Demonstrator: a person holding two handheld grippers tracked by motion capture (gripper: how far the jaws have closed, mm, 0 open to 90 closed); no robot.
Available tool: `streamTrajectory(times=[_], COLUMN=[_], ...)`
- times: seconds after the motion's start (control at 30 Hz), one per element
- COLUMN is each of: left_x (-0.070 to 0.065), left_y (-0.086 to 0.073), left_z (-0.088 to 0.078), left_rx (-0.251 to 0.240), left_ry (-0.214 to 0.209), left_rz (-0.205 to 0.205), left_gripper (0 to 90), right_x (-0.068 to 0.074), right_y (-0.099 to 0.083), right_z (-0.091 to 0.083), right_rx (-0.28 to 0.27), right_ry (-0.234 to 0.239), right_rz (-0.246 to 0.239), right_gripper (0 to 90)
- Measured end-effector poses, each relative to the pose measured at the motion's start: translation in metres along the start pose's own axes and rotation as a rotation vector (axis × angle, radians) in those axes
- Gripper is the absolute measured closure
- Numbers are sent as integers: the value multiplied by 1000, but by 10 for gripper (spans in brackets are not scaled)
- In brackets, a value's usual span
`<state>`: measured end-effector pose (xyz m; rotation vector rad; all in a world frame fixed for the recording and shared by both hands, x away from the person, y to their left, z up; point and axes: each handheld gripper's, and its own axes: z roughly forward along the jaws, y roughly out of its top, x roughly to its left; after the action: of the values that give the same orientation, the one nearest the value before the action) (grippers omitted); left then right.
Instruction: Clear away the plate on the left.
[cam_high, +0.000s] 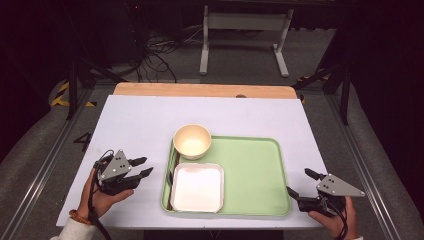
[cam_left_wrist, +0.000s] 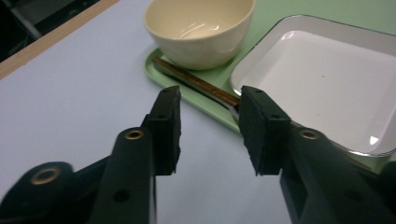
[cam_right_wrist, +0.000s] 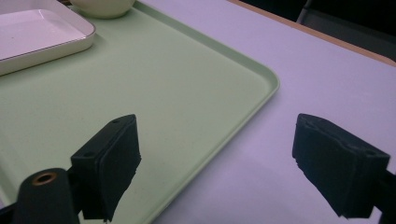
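A light green tray (cam_high: 255, 170) lies on the white table top, right of centre. In its far left corner stands a cream bowl (cam_high: 192, 141), and a white square plate (cam_high: 197, 187) lies in front of it. A pair of brown chopsticks (cam_left_wrist: 196, 83) lies along the tray's left side beside the plate (cam_left_wrist: 322, 79) and under the bowl (cam_left_wrist: 201, 28). My left gripper (cam_high: 148, 166) sits just left of the tray, open, with nothing between its jaws (cam_left_wrist: 210, 133). My right gripper (cam_high: 297, 181) is open wide at the tray's near right corner (cam_right_wrist: 215, 163), one jaw over the tray (cam_right_wrist: 163, 84).
The white table cover (cam_high: 140, 125) has bare room on the left and far side. A wooden strip (cam_high: 200, 90) runs along the far edge. Beyond it, a white metal stand (cam_high: 245, 30) and cables lie on the floor.
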<state>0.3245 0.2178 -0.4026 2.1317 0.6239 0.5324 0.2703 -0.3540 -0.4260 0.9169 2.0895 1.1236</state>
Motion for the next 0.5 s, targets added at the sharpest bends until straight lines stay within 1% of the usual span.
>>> streamTrajectory(times=[0.03, 0.1, 0.13, 0.2, 0.27, 0.33, 0.43, 0.47, 0.5], left_x=[2, 5, 6, 8, 11, 15, 21, 21, 24], left_y=[-2, -6, -9, -13, -19, -25, -36, -36, -41], left_z=[-1, -2, -3, -3, -3, -4, -5, -5, -5], left_rx=[3, 9, 21, 40, 44, 59, 68, 68, 71], left_ry=[12, 17, 19, 37, 36, 56, 58, 58, 55], left_rz=[-6, -23, -20, -26, -41, -44, -68, -68, -81], left_gripper=[548, 512, 493, 459, 437, 400, 361, 350, 350], right_x=[0, -1, -1, -1, -2, -3, -4, -4, -4], right_y=[0, 0, -1, -1, -2, -3, -4, -4, -5], right_z=[0, 0, 0, -1, -1, -2, -3, -3, -4], right_rx=[-1, 0, 3, 2, 3, 3, 6, 6, 7], right_ry=[-3, -7, -10, -13, -17, -22, -28, -28, -30], right_rz=[0, 2, 1, 2, 3, 8, 11, 11, 10], right_gripper=[155, 154, 155, 154, 154, 154, 154, 154, 154])
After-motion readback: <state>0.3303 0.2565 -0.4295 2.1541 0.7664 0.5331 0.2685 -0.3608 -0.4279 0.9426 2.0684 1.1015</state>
